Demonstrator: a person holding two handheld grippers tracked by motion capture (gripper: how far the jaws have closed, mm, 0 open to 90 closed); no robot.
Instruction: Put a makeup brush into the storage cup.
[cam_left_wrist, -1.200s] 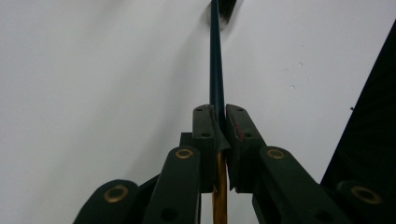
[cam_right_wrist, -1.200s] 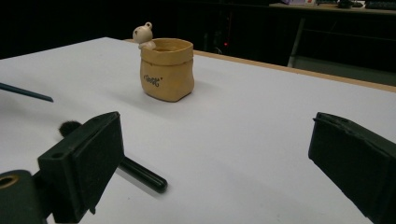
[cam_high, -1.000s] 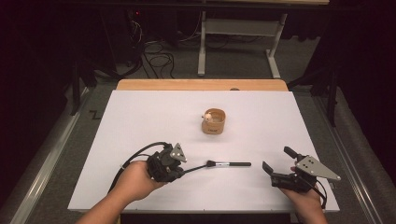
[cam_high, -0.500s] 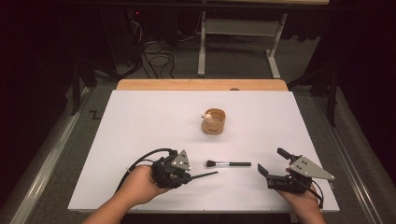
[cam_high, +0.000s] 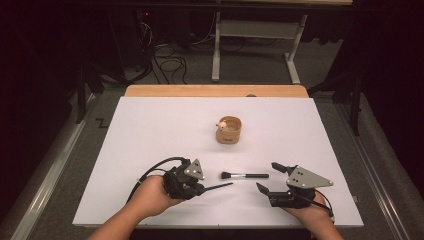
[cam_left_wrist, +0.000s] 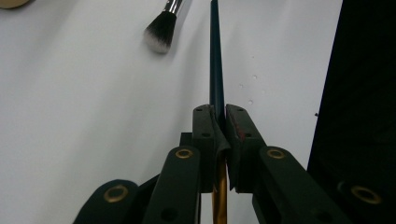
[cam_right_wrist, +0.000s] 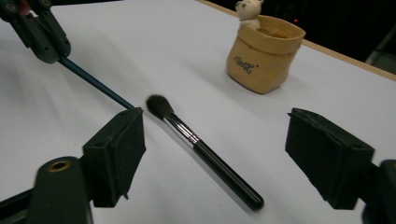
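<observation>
Tan fabric pouch (cam_high: 229, 132) stands empty of tools: left gripper (cam_high: 206, 188) clamps a slim blue pencil (cam_left_wrist: 215, 60); right gripper (cam_high: 267, 179), jaws just narrowing around nothing, nears the black-handled makeup brush (cam_high: 244, 175) lying before the pouch.

On the bench (cam_high: 150, 130), take the makeup brush (cam_high: 245, 175) as the landmark: it lies flat near the front edge, bristle end toward the left and handle end toward the right. Behind it, well apart and toward the middle of the bench, stands the small pouch (cam_high: 229, 131) with a toy bear (cam_right_wrist: 247, 10) sitting on its rim. Just left of the brush's bristles is the tip of a thin stick (cam_high: 216, 187) that runs back into the left hand-held gripper (cam_high: 200, 189), while the right hand-held gripper (cam_high: 267, 177) sits just right of the brush's handle end, its jaws pointing toward it.
</observation>
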